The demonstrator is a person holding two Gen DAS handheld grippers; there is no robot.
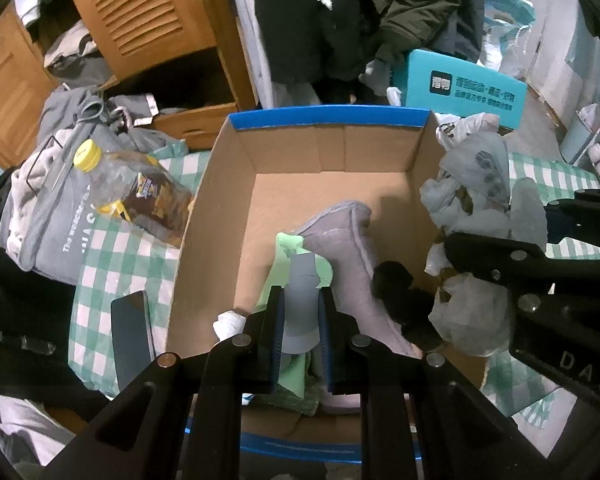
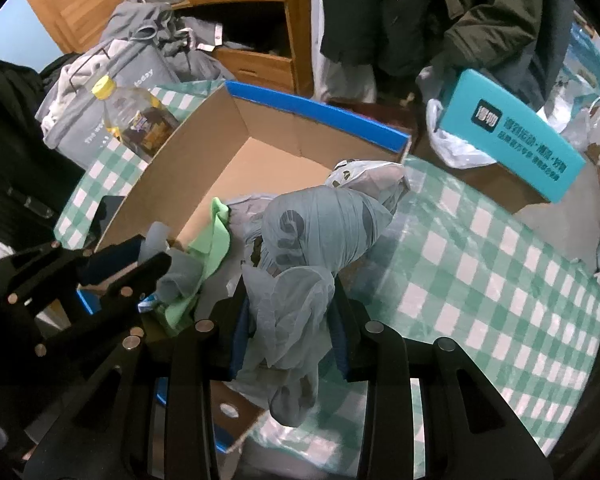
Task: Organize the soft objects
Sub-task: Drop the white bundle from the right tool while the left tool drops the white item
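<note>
The bench under its green-and-white checked cloth (image 2: 480,264) carries my open brown cardboard box with blue-taped rim (image 1: 324,116). Beside the box lies a clear plastic bottle with a yellow cap (image 1: 140,192). Inside the box rests a grey padded fabric piece (image 1: 352,248) and a small black soft lump (image 1: 396,284). My right claw (image 2: 288,332) is clamped on a crumpled grey printed plastic bag (image 2: 316,232), held at the box's right wall. My left claw (image 1: 300,320) grips a light-green cloth with a grey patch (image 1: 304,276) — over the box's near end.
</note>
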